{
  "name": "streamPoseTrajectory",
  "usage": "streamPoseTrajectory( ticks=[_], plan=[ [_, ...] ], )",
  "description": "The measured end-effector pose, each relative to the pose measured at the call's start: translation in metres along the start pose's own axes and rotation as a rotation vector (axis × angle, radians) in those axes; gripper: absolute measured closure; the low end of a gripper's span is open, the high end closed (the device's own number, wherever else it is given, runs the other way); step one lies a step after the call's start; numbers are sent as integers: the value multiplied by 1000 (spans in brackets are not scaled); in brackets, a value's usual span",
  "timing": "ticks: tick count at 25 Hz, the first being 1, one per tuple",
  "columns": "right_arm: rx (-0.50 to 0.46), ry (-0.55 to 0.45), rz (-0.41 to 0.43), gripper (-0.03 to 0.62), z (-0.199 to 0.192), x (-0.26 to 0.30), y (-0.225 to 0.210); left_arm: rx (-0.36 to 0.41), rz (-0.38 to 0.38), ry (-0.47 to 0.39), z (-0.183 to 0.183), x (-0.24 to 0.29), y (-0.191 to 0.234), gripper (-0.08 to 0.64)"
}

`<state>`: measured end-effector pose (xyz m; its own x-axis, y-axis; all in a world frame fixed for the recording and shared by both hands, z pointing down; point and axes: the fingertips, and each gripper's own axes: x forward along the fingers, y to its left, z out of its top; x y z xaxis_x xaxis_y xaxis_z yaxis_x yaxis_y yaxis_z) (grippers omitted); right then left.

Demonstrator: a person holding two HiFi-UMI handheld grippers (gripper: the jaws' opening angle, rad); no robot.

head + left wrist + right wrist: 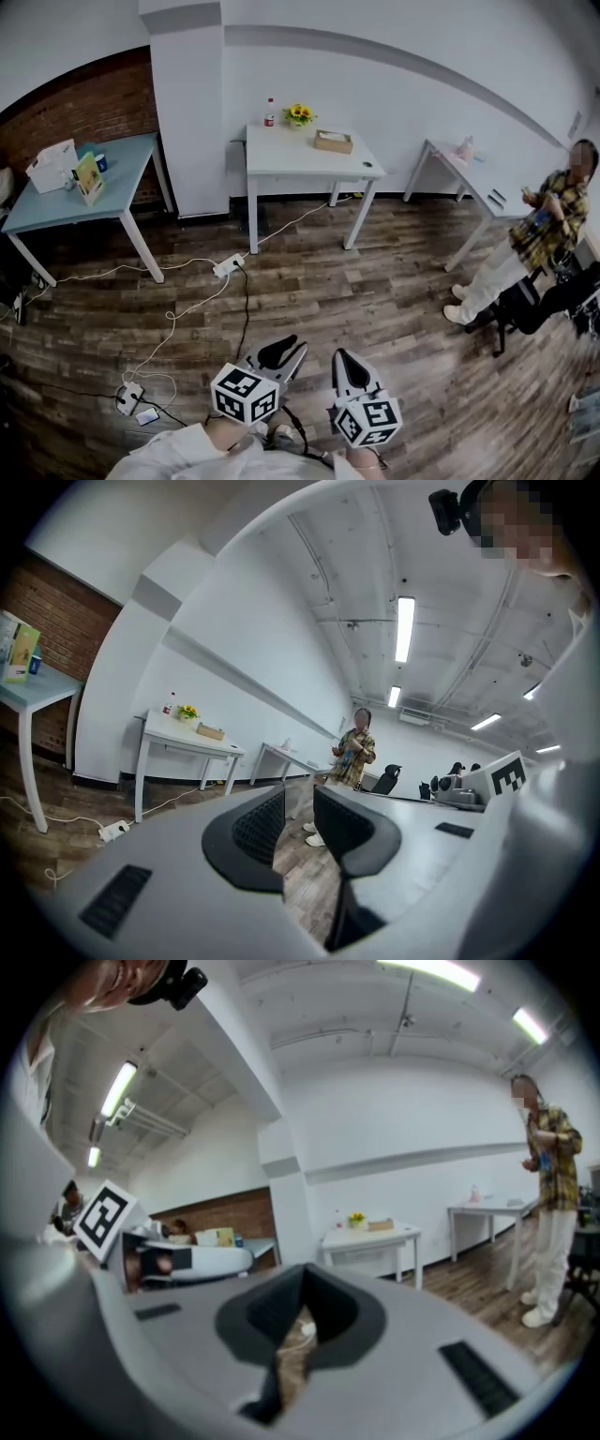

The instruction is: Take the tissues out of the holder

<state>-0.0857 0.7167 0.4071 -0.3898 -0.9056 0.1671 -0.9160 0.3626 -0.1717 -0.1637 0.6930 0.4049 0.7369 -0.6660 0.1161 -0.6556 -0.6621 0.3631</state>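
Observation:
The tissue holder (333,141), a low tan box, sits on the white table (281,157) against the far wall, beside yellow flowers (299,113) and a small bottle (270,112). It also shows small in the left gripper view as the holder (210,731) and in the right gripper view as the holder (381,1225). Both grippers are held low, close to my body and far from the table. My left gripper (286,345) has its jaws a little apart, with floor showing between them. My right gripper (339,354) has its tips together with nothing held.
A blue table (112,192) with boxes stands at the left, and another white table (483,183) at the right. A person (530,244) stands by that table near a black chair (525,309). Cables and power strips (228,266) lie on the wooden floor.

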Motion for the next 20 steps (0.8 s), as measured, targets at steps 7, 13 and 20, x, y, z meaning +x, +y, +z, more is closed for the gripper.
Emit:
streamPoseTrajectory(
  ticks=[7, 13, 20],
  plan=[
    [71, -35, -19, 583, 4, -7, -12, 1, -20, 29, -5, 8, -3, 448],
    [60, -22, -24, 583, 5, -1, -26, -11, -7, 22, -3, 19, 7, 448],
    [-9, -60, 9, 583, 34, 19, -43, -10, 1, -32, 18, 48, 18, 448]
  ],
)
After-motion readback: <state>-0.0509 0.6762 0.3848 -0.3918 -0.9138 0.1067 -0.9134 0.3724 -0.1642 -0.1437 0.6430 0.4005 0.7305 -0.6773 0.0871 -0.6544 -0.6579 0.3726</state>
